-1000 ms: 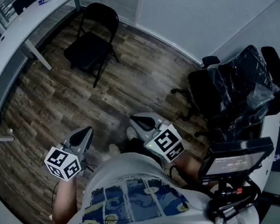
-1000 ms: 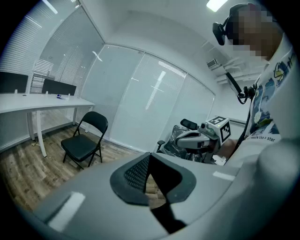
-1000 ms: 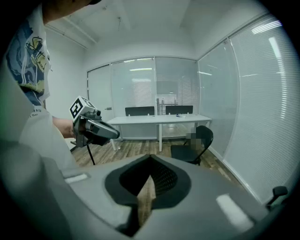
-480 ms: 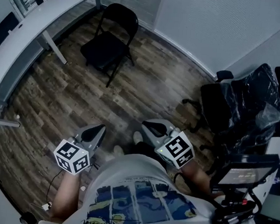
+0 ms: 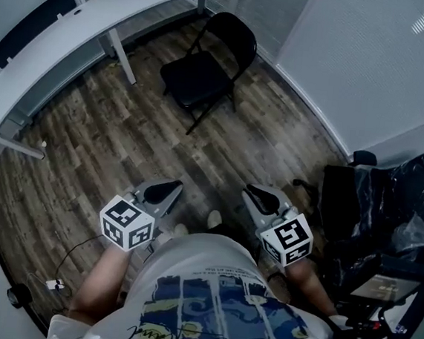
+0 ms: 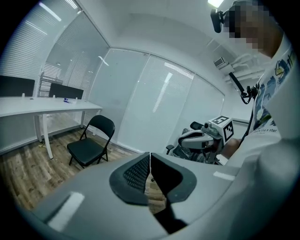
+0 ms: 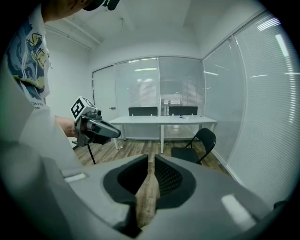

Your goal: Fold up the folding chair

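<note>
The black folding chair (image 5: 207, 68) stands unfolded on the wood floor beside the white desk, well ahead of both grippers. In the left gripper view the chair (image 6: 91, 145) is at the left; in the right gripper view the chair (image 7: 194, 147) is at the right. My left gripper (image 5: 167, 190) is shut and holds nothing; its jaws meet at the tip (image 6: 150, 155). My right gripper (image 5: 261, 199) has just been opening: a narrow gap (image 7: 151, 161) shows between its jaws, with only floor behind it. Neither gripper touches the chair.
A long white desk (image 5: 99, 20) runs along the far left, its leg (image 5: 121, 63) close to the chair. Black office chairs wrapped in plastic (image 5: 387, 212) stand at the right. A cable and plug (image 5: 55, 284) lie on the floor at the lower left. Glass walls enclose the room.
The head view has swung, so the chair now sits nearer the middle and the office chairs nearer the right edge. Both grippers have shifted rightward in the picture.
</note>
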Demonstrator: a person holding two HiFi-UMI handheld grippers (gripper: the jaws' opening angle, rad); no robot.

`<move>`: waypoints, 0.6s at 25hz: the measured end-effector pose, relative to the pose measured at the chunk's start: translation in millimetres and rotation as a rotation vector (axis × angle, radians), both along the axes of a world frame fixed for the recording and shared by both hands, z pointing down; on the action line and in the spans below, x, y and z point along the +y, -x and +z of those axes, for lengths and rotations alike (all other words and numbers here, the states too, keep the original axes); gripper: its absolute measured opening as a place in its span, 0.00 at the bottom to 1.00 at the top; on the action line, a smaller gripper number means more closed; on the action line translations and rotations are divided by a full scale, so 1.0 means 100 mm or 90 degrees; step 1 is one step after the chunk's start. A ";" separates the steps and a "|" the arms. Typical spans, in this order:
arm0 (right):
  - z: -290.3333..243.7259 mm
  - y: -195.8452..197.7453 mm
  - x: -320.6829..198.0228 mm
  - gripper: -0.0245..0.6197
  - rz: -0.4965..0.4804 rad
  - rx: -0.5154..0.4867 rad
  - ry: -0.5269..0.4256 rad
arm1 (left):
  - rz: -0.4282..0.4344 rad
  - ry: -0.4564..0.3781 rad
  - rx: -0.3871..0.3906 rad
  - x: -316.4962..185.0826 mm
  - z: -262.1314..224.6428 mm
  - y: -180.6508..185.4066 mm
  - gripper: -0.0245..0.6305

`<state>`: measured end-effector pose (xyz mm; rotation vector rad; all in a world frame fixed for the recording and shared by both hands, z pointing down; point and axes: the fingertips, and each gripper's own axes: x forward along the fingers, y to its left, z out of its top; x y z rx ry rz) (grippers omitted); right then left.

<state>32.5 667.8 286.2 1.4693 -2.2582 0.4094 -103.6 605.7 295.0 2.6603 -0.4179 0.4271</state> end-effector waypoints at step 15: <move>0.04 -0.74 -0.49 0.15 -0.053 -0.003 -0.007 | -0.082 -0.005 -0.009 -0.42 -0.01 -0.62 0.12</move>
